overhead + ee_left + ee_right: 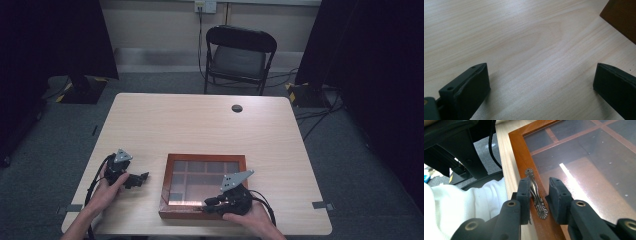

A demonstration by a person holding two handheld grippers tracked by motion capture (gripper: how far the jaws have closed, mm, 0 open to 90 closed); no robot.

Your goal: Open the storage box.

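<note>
- Leftmost, your left hand (106, 192) rests on the table (200, 120) near its left front corner, holding the left gripper (141, 176), which points right toward the box.
- From the left gripper view, its two black jaws stand spread wide over bare pale wood, with nothing between them; a dark brown corner of the wooden box (621, 18) shows at the upper right, apart from the jaws.
- Next comes a strip of bare table, separating the left gripper from the box's left wall.
- Then, at the front middle of the table, sits the wooden box (205, 186), flat and closed under a glass lid through which you can see the wooden dividers of its compartments.
- On the box's near frame, a small ornate metal handle (536, 195) lies along the wood.
- Your right gripper (537, 195) straddles that handle: the left jaw sits right against it, while the right jaw stands just beside it over the glass, with a narrow gap showing. The jaws are drawn close but not pinching it.
- In the high view, your right hand (247, 217) holds the right gripper (210, 202) at the box's front edge, its grey plate above the lid.
- Behind the table stands a black folding chair (239, 59).
- A white sleeve (454, 207) shows at the left of the right gripper view.
</note>
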